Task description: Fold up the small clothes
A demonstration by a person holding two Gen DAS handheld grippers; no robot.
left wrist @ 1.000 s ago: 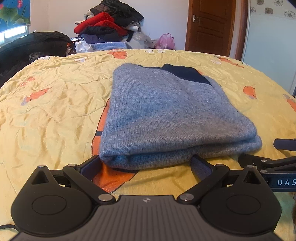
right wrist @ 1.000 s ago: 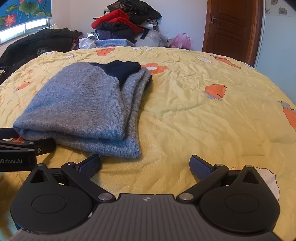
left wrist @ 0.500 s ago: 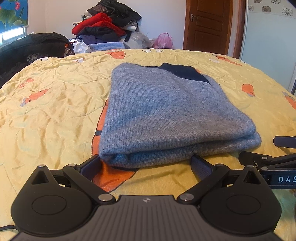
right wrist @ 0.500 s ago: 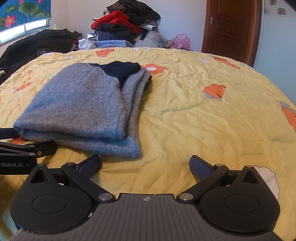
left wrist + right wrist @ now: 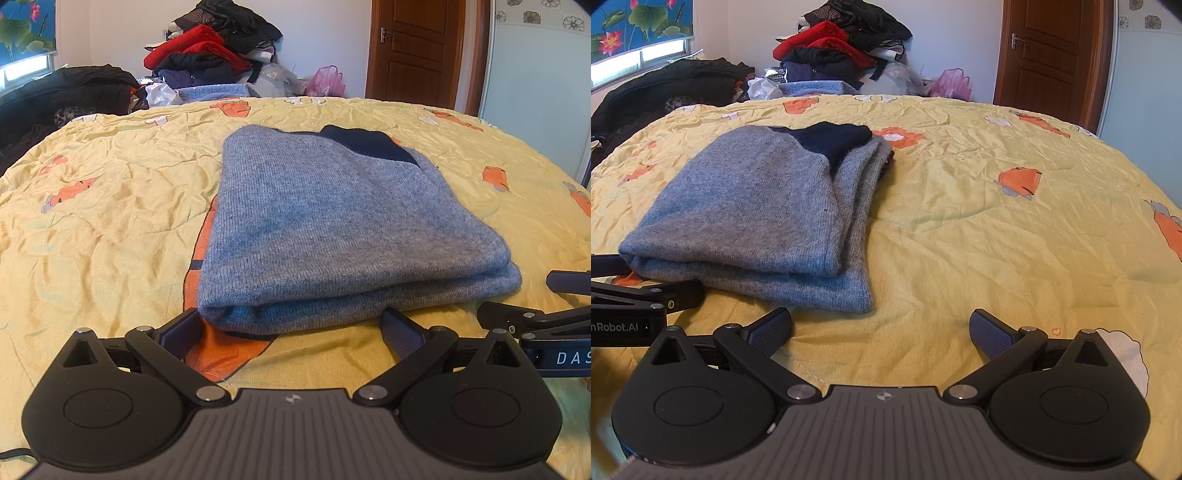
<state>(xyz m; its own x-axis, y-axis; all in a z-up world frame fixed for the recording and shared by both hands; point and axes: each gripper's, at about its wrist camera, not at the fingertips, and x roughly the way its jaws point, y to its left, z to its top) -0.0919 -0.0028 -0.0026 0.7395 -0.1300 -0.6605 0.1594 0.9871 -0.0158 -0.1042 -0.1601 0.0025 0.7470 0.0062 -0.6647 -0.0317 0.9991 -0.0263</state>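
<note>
**Sweater folded; both grippers stand off at its near edge**

One grey sweater (image 5: 332,229) lies folded in a thick, layered rectangle on the yellow bedspread (image 5: 103,206), a dark navy patch (image 5: 369,144) showing at its far end. The folding itself looks finished or nearly so; this reads as the pause after the last fold.

The left gripper (image 5: 291,325) sits with its jaws wide apart, holding nothing, the sweater's near folded edge just ahead of and between the fingertips. The right gripper (image 5: 881,326) is likewise spread and empty; the sweater's near right corner lies just ahead of its left finger, and bare bedspread fills the rest of the gap.

If the bundle is to be moved or folded once more, the next move probably calls for sliding the fingers under the near edge and closing on all layers together, so the stack does not splay.

Counted: one sweater on the bed, two grippers, one heap of clothes (image 5: 842,48) well beyond the jaws, one pink bag (image 5: 951,83), one door (image 5: 1049,55).
</note>
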